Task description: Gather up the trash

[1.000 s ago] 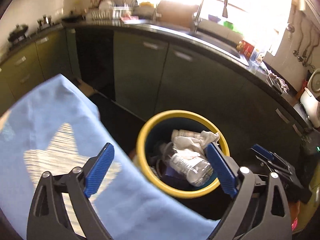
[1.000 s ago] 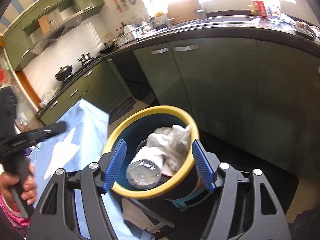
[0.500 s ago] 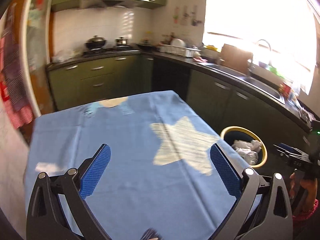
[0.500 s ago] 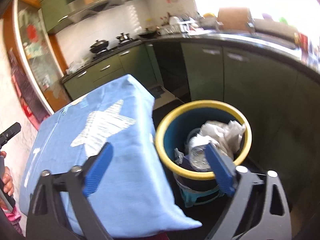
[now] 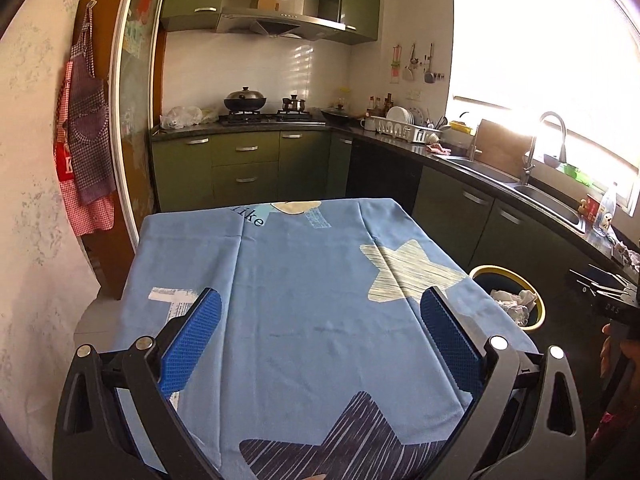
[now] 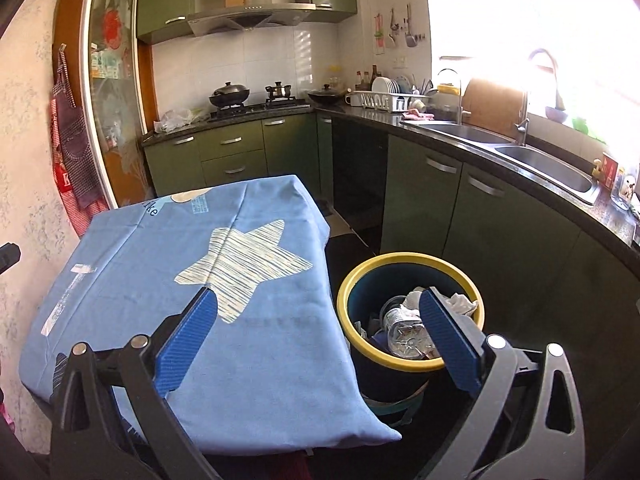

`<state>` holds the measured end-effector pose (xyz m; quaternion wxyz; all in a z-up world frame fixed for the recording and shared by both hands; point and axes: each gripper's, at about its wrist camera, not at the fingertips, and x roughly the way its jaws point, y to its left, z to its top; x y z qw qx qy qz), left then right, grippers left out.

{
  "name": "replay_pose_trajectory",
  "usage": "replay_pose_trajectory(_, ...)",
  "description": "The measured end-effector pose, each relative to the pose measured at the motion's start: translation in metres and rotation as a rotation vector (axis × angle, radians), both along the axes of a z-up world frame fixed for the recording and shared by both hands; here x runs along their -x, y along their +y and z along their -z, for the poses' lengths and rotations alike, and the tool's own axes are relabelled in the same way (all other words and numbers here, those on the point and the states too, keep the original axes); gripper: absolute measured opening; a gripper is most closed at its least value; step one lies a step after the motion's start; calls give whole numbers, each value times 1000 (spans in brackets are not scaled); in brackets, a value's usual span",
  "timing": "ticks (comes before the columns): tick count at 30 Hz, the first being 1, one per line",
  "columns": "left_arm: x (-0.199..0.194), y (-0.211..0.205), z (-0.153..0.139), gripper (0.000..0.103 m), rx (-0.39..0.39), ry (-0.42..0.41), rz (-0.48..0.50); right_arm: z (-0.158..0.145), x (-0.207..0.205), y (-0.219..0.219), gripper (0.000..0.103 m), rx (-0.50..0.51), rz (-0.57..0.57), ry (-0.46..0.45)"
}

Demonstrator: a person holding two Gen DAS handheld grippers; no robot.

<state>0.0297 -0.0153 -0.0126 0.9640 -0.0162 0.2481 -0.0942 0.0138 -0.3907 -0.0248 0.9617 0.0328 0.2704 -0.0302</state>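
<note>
the task looks near done: no trash shows on the blue star-print tablecloth. the yellow-rimmed dark round bin, on the floor beside the table, holds a clear plastic bottle and crumpled white tissue. the left gripper and the right gripper, whose jaws have just been opening, both gape empty.

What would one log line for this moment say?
left fingers: open, empty | right fingers: just opened, empty | bottle, tissue: in bin | tablecloth: bare
</note>
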Motion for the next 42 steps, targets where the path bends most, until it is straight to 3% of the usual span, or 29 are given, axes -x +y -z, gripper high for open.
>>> replay_pose_trajectory(42,18,-6,-10,98,-19,-21,-24,-3,2,11,96,0,-22,-21)
